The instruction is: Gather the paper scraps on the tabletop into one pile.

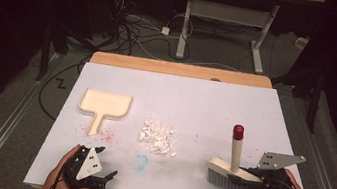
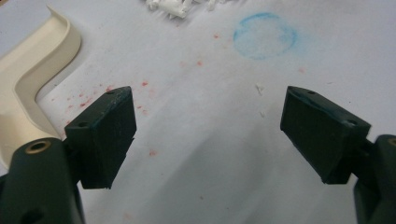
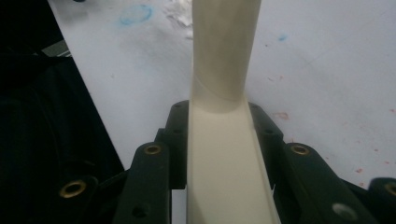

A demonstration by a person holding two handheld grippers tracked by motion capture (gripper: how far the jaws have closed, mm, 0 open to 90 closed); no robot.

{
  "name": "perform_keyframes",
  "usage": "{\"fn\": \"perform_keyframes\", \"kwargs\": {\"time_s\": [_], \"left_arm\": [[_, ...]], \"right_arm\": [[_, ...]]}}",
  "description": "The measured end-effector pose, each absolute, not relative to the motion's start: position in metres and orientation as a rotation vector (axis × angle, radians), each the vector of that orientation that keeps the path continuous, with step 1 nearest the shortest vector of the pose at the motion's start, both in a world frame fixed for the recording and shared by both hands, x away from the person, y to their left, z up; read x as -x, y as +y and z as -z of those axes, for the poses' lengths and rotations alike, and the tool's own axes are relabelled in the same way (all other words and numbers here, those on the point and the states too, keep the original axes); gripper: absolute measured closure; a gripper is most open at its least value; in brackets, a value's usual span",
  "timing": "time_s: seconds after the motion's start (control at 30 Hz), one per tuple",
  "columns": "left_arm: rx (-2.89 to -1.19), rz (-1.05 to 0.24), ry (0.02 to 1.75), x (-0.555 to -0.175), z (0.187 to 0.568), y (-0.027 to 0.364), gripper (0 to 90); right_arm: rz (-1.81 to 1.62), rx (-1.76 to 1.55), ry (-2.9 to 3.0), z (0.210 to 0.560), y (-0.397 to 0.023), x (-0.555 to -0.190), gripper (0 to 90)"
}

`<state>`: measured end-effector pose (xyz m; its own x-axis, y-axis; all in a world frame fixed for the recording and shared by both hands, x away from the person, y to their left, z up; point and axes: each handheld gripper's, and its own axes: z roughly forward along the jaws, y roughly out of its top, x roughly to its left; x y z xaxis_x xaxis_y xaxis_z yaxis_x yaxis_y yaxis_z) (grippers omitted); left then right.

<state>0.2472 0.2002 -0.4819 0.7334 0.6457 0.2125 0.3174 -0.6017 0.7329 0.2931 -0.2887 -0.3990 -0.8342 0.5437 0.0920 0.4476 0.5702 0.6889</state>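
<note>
A cream dustpan (image 1: pixel 104 105) lies flat at the table's left, its handle pointing toward me; its edge (image 2: pixel 28 79) shows in the left gripper view. A pile of white scraps (image 1: pixel 157 136) sits mid-table. My left gripper (image 1: pixel 104 163) rests near the front left edge, open, with bare table between its jaws (image 2: pixel 208 135). A cream brush (image 1: pixel 233 175) with grey bristles and a red-tipped upright handle (image 1: pixel 238 132) stands at the front right. My right gripper (image 1: pixel 250 177) is shut on the brush head, whose cream body (image 3: pixel 224 154) fills the gap between the jaws.
The white table cover (image 1: pixel 206 100) carries a blue ring stain (image 1: pixel 141 161) and red specks (image 1: pixel 109 137) near the dustpan handle. Beyond the far wooden edge (image 1: pixel 180 69) are floor cables and a white desk frame (image 1: pixel 228 17). The front table edge lies close under both hands.
</note>
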Motion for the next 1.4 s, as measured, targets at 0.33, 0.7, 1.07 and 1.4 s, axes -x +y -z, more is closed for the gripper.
{"fn": "perform_keyframes", "kwargs": {"time_s": [0.33, 0.7, 1.07, 1.4], "left_arm": [[-2.247, -0.612, 0.727, -0.248, 0.483, 0.2, 17.3], [-2.243, -0.614, 0.721, -0.247, 0.482, 0.199, 17.3], [-2.23, -0.629, 0.735, -0.247, 0.481, 0.203, 17.2], [-2.2, -0.681, 0.775, -0.246, 0.477, 0.205, 16.1]], "right_arm": [[-0.929, -0.814, 2.708, 0.408, -0.293, -0.347, 58.9], [-0.78, -0.685, 2.705, 0.407, -0.282, -0.373, 46.6], [-0.928, -0.747, 2.273, 0.384, -0.283, -0.361, 35.6], [-1.093, -0.777, 2.084, 0.387, -0.285, -0.304, 25.4]]}}
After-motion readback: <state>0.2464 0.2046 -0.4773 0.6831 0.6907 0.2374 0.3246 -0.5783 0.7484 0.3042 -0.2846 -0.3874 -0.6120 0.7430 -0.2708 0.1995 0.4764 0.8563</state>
